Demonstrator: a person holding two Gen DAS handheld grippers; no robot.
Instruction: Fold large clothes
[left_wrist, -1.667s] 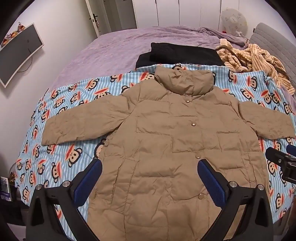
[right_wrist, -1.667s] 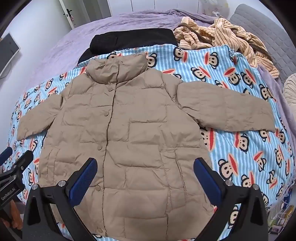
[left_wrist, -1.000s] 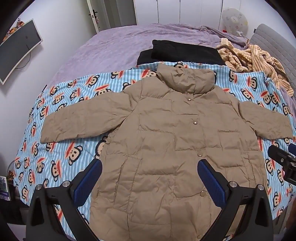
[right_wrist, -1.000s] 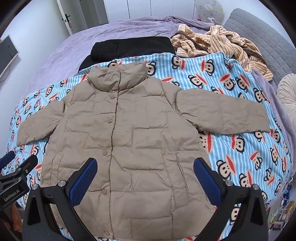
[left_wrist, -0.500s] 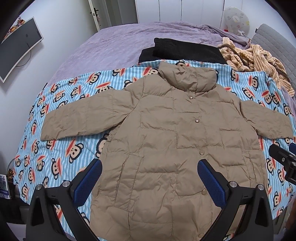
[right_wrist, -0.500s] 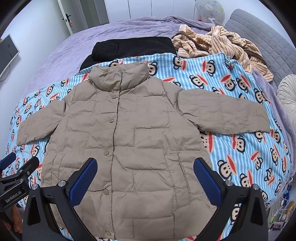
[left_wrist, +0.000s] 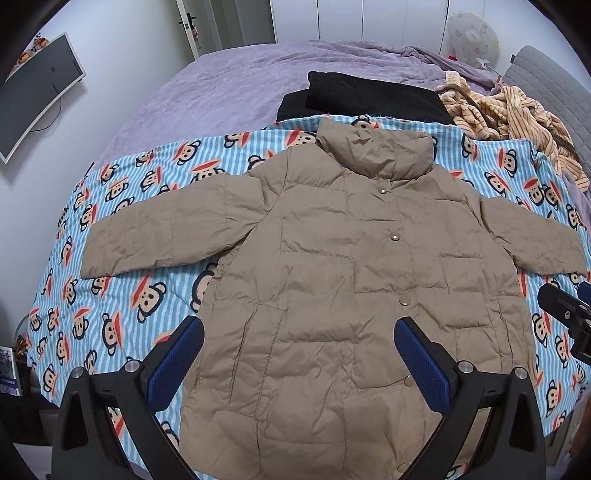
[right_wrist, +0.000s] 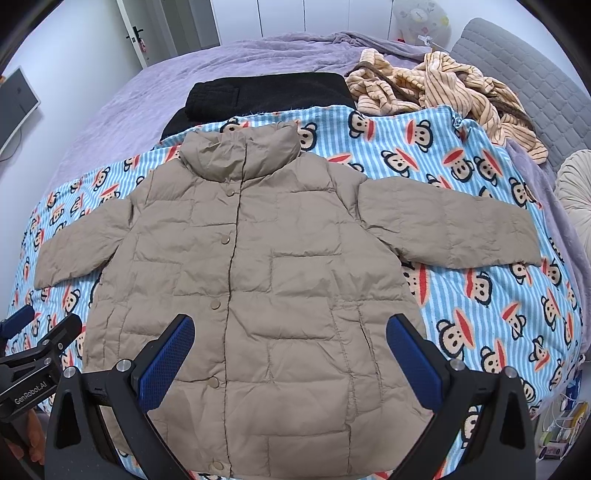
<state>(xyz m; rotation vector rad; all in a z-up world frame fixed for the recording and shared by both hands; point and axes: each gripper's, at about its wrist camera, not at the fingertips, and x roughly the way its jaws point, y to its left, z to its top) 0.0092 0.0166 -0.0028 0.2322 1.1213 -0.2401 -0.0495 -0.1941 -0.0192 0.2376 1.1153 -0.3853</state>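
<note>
A tan padded jacket (left_wrist: 343, 266) lies flat and buttoned on a blue striped monkey-print blanket (left_wrist: 122, 295), collar away from me, both sleeves spread out. It also shows in the right wrist view (right_wrist: 258, 266). My left gripper (left_wrist: 299, 332) is open and empty, held above the jacket's lower half. My right gripper (right_wrist: 290, 328) is open and empty, also above the lower half. The right gripper's tip shows at the right edge of the left wrist view (left_wrist: 565, 310). The left gripper's tip shows at the left edge of the right wrist view (right_wrist: 40, 343).
The blanket (right_wrist: 480, 295) covers a bed with a purple cover (left_wrist: 229, 85). A folded black garment (left_wrist: 365, 96) lies beyond the collar. A striped yellow fleece heap (left_wrist: 506, 110) lies at the far right. A monitor (left_wrist: 37, 88) hangs on the left wall.
Both grippers have drawn back and risen slightly, so more of the jacket and blanket shows. The jacket has not moved. Both grippers stay open.
</note>
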